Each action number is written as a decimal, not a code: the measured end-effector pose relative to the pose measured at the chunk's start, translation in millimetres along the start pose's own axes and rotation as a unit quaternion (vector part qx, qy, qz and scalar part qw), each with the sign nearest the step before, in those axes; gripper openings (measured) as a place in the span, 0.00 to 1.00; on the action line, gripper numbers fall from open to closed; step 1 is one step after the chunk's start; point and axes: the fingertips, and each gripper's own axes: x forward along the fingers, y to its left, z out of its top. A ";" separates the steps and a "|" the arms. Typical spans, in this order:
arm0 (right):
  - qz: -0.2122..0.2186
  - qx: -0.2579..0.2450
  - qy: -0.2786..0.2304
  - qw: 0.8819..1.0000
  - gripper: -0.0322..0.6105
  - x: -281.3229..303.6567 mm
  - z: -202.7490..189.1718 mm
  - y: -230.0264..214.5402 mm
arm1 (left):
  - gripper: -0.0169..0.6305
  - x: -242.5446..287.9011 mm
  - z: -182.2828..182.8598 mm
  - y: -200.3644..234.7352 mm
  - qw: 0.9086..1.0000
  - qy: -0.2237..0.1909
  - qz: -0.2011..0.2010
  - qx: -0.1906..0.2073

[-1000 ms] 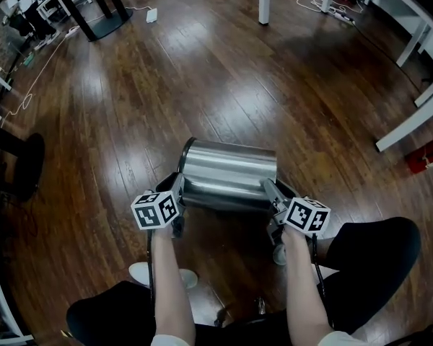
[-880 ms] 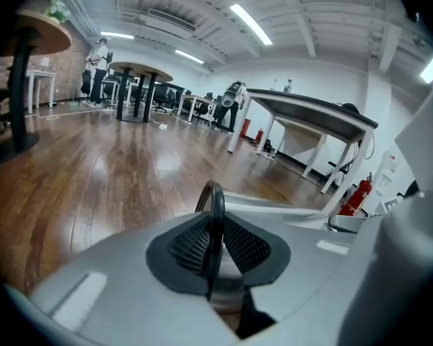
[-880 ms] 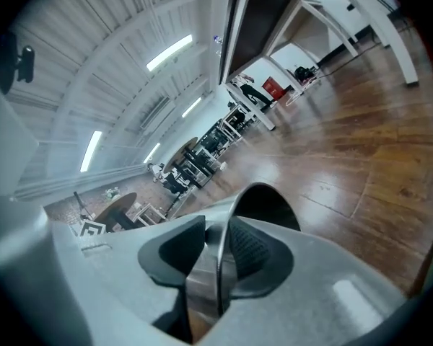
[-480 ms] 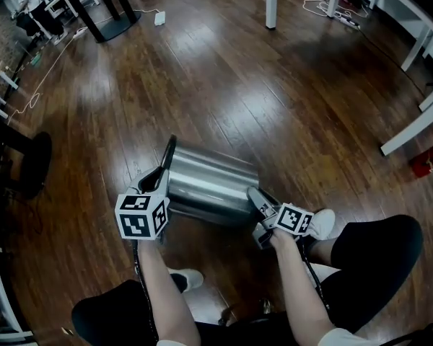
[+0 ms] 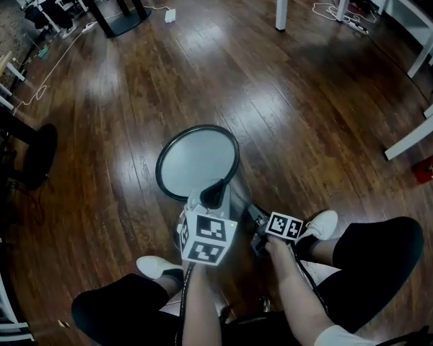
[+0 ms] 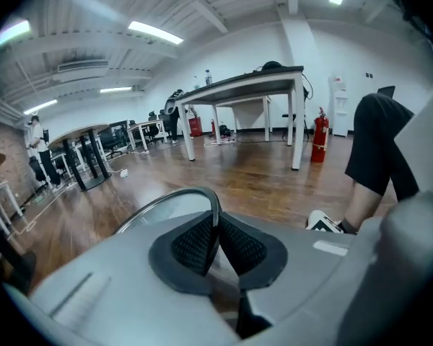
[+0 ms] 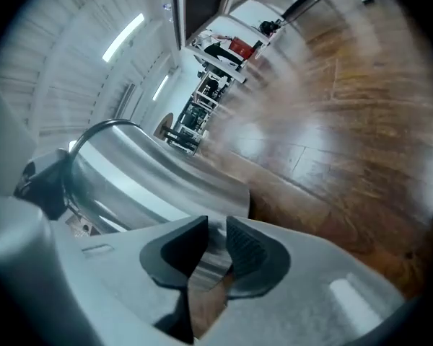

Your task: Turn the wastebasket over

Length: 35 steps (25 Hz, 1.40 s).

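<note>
Looking nearly done: bin (image 5: 197, 163) sits about upright, rim end up, just ahead of the left gripper (image 5: 215, 192), which is clamped on its rim. Right gripper (image 5: 254, 213), lower down, is closing on the bin's bottom edge. I'd say 1 step remains: settle it on the floor (image 5: 310, 99) and let go.

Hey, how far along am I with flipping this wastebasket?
Mostly done: the wastebasket is up on end, a round face upward. In hand: the left tool is shut on its dark rim; the right tool is closing with the lower edge between its jaws. Left: settle it on the floor and release.
</note>
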 end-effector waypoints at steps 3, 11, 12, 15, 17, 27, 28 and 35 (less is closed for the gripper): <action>-0.016 0.019 -0.020 0.999 0.16 -11.4 12.4 -15.1 | 0.09 2.4 -19.2 -38.5 0.999 0.026 -0.020 0.011; -0.023 0.029 -0.068 0.997 0.16 -36.0 41.3 -20.6 | 0.09 9.8 -53.1 -74.2 0.999 0.026 -0.015 0.014; -0.019 0.022 -0.069 0.997 0.16 -37.3 42.8 -15.5 | 0.09 9.7 -52.7 -74.3 0.999 0.023 -0.012 0.020; 0.002 -0.019 -0.067 0.998 0.16 -39.3 50.1 6.0 | 0.09 11.9 -52.7 -75.2 0.999 0.013 -0.002 0.030; 0.021 -0.063 -0.062 0.996 0.16 -41.4 57.7 27.8 | 0.10 8.9 -49.2 -72.9 1.000 -0.013 -0.001 0.001; 0.067 -0.374 -0.144 0.914 0.18 -115.9 99.8 202.9 | 0.12 -103.2 12.6 -6.3 0.959 -0.212 0.128 -0.136; 0.075 -0.410 -0.153 0.896 0.19 -130.0 94.2 222.6 | 0.12 -120.8 18.0 -5.5 0.952 -0.233 0.148 -0.134; 0.145 -0.524 -0.175 0.821 0.24 -234.2 27.4 318.1 | 0.27 -221.4 32.9 -44.5 0.922 -0.292 0.222 -0.126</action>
